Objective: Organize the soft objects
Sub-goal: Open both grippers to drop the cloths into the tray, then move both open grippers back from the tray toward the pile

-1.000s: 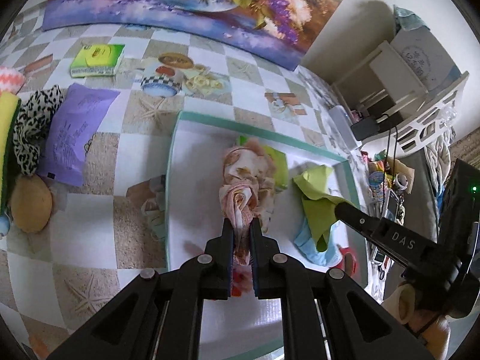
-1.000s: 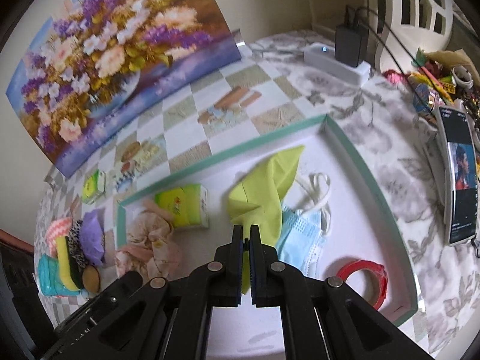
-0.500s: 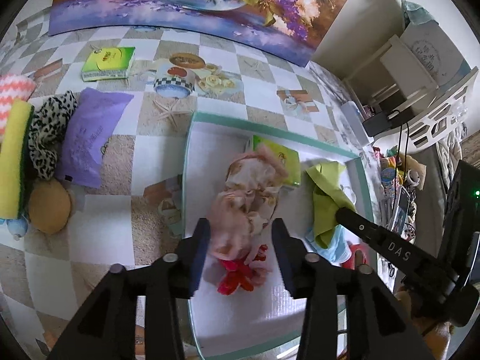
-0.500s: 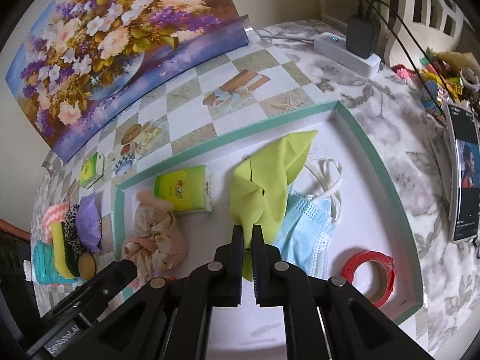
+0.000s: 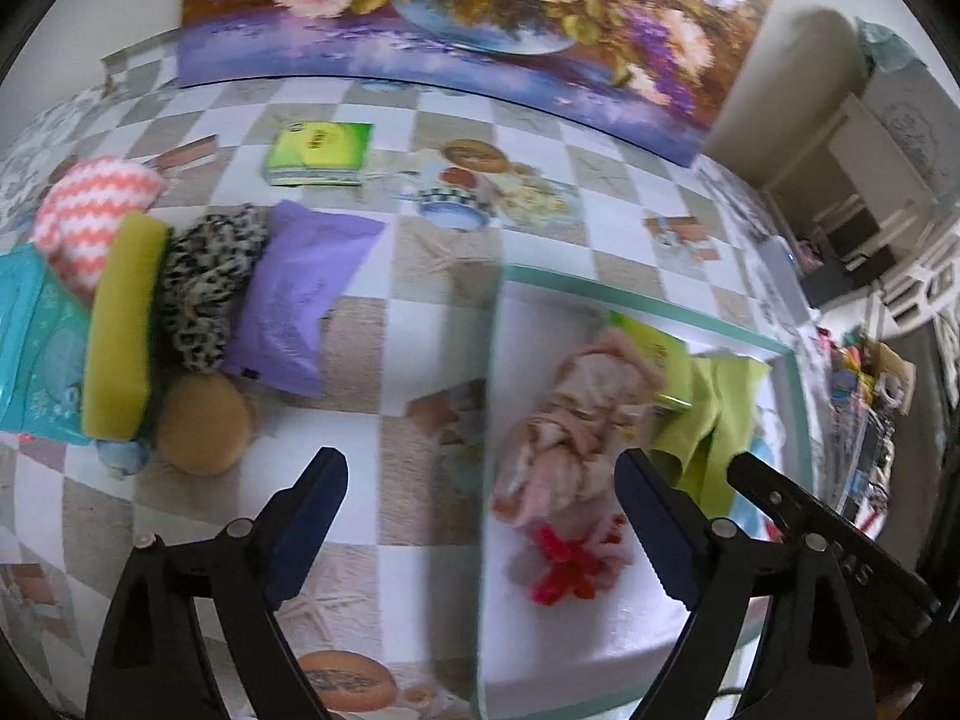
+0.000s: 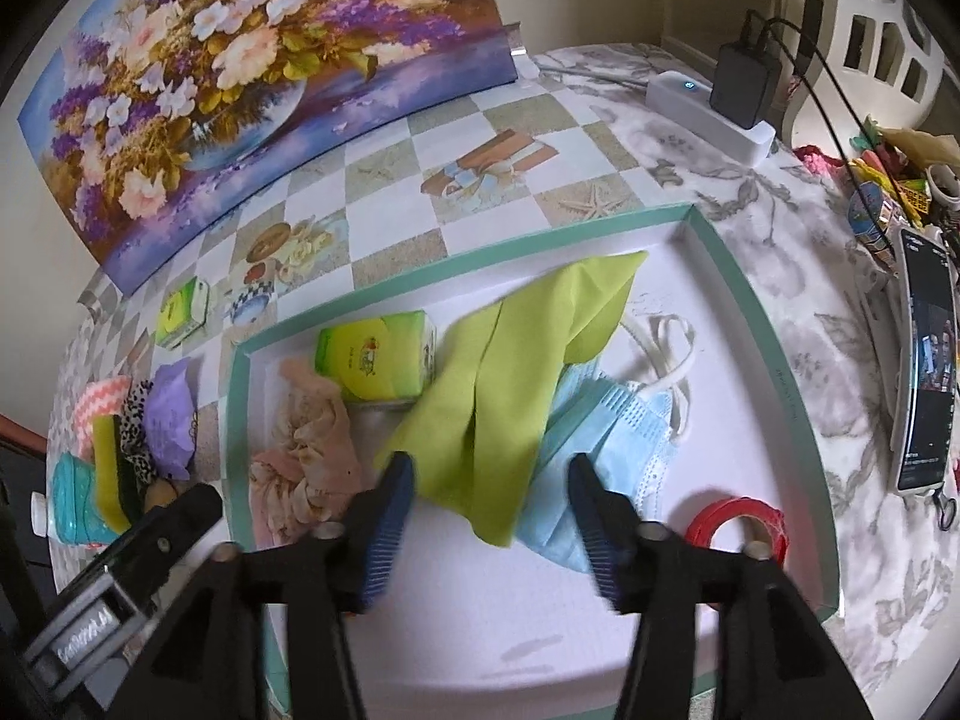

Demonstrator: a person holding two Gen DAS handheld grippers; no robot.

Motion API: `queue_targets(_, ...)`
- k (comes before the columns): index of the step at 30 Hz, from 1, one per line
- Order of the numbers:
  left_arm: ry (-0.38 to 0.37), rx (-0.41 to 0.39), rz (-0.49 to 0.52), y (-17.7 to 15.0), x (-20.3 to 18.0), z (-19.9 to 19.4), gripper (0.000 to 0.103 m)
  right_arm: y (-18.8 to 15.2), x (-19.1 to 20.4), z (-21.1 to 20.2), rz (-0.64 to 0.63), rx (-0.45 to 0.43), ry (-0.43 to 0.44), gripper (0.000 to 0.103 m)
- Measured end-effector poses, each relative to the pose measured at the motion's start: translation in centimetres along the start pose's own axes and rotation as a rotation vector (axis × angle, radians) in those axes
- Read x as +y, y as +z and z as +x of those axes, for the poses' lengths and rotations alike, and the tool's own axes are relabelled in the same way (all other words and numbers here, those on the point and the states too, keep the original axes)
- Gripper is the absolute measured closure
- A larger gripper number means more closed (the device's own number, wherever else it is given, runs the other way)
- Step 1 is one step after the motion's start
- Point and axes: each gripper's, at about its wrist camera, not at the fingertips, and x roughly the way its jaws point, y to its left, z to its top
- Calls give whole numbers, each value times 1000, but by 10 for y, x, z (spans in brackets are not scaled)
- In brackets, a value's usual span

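A white tray with a teal rim [image 6: 750,294] [image 5: 654,300] holds a pink floral cloth [image 5: 570,432] [image 6: 306,456], a green tissue pack [image 6: 375,360], a lime green cloth [image 6: 510,372] [image 5: 714,420], a blue face mask [image 6: 606,450] and a red tape roll [image 6: 738,525]. My left gripper [image 5: 480,510] is open and empty above the tray's left rim, just back from the pink cloth. My right gripper [image 6: 489,510] is open and empty over the lime cloth's near edge.
Left of the tray lie a purple pack [image 5: 294,306], a leopard-print cloth [image 5: 207,288], a yellow sponge [image 5: 123,324], a tan round puff [image 5: 201,423], a coral zigzag cloth [image 5: 90,210], a teal wipes pack [image 5: 30,354] and a green tissue pack [image 5: 318,153]. A phone [image 6: 924,360] lies right.
The left gripper let go of the pink cloth, opened wide and swung left. The right gripper opened and let go of the lime cloth, which now lies in the tray.
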Motion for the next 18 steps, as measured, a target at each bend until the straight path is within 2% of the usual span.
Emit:
queue_targets(5,54,-4,-37,1,13,2,4,-3,7,5,-32,18,-17,31)
queue_targets(8,82,-5,-50,2,18,2,4,-4,8,8,-39,26,-25,27)
queue_targets(10,94,-7,-55,2,21,1,4,-5,7,10,-38,30,-32,19)
queue_targets(13,113,-10,-63,2,24,0,4,-5,6,11,-34,30,-46,14)
queue_targets(16,127,-20,-64,3,27,-2,4,-5,6,10,-35,21,-61,0)
queue_targets(18,134,-33,-58,4,27,-5,4,-5,7,9,-40,13,-64,0)
